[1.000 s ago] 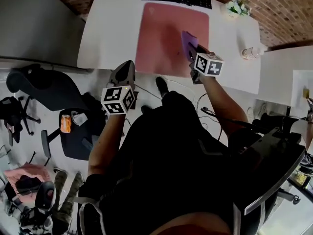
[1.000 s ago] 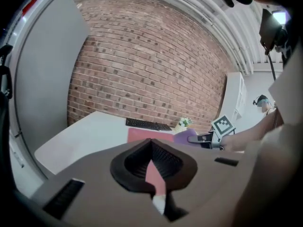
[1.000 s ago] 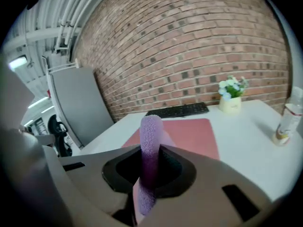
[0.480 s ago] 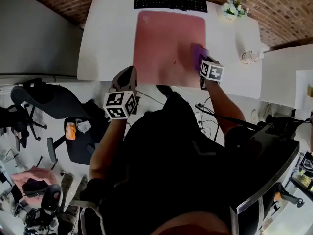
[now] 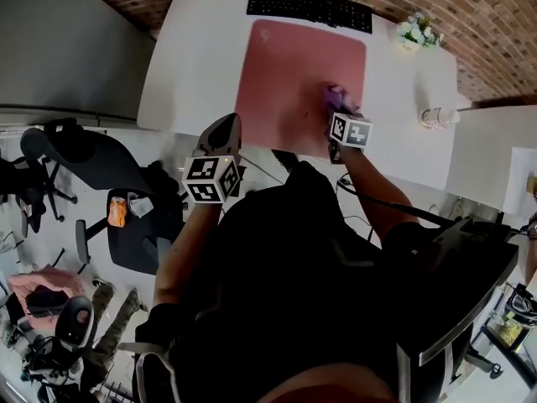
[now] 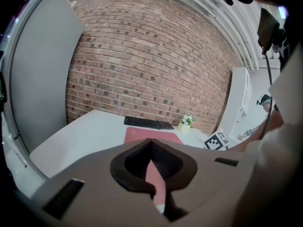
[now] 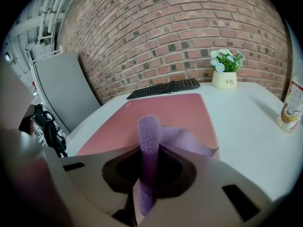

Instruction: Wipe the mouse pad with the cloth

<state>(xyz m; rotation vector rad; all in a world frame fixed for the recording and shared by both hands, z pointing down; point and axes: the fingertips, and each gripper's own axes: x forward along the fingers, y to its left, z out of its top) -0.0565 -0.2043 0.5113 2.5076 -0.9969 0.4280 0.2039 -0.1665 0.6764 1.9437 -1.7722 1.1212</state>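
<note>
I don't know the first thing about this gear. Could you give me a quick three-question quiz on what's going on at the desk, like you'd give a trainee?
1. True or false: the left gripper holds the purple cloth.
2. What lies along the far edge of the pink mouse pad? A) a black keyboard B) a laptop C) a book
3. Fill in: the white pot on the desk holds ____.

Key
1. False. The right gripper is shut on the cloth, over the pad. The left gripper's jaws are together with nothing between them.
2. A
3. flowers
</note>
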